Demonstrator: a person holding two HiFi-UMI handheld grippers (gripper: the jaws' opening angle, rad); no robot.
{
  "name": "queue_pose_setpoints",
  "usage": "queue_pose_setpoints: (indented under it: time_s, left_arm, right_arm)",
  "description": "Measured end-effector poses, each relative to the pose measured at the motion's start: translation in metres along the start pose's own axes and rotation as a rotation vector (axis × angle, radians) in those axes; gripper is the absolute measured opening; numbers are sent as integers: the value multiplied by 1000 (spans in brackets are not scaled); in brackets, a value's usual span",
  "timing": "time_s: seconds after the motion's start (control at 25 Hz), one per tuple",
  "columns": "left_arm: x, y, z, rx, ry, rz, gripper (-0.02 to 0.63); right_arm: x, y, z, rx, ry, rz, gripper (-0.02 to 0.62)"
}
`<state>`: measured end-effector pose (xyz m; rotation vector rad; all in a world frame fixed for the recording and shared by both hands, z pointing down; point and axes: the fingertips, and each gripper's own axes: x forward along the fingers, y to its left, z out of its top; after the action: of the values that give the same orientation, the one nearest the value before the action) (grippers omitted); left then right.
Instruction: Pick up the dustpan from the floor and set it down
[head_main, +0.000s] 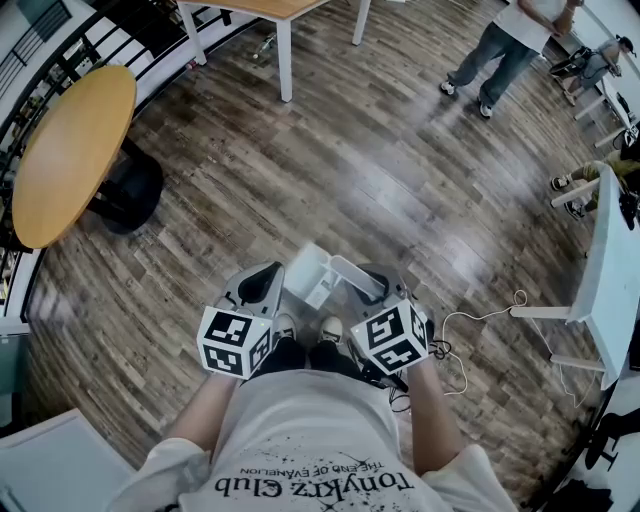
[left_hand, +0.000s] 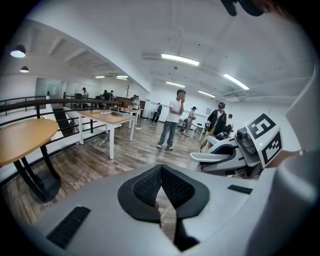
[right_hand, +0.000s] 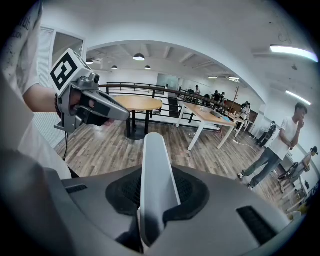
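Right gripper (right_hand: 158, 200) is pinching the white dustpan (head_main: 318, 274) by its handle, with the pan hanging just ahead of the person's shoes (head_main: 308, 328) and apparently off the floor; left gripper (left_hand: 161, 186) is pressed together on nothing, just beside it. Pick-up looks done, set-down is left. Wood floor (head_main: 380, 190) ahead looks open: cable (head_main: 480, 318) lies right, round table (head_main: 70, 150) left, standing person (head_main: 500, 50) far off, none blocking.

Can't tell shape of dustpan (head_main: 318, 275) (mostly covered in head view); cropped at chest lvl by top edge: standing person (head_main: 500, 45).
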<state>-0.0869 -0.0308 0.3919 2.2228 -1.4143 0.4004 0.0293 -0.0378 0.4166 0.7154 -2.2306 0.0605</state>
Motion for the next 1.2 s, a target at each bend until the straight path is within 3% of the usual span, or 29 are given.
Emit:
queue_pose_setpoints:
  time_s: [0.6, 1.2]
  left_arm:
    - [11, 6, -5, -4, 26, -14, 23]
    - [37, 31, -26, -37, 66, -6, 23]
  right_arm:
    - [24, -8, -8, 15, 20, 12, 97]
    - [83, -19, -46, 31, 57, 25, 97]
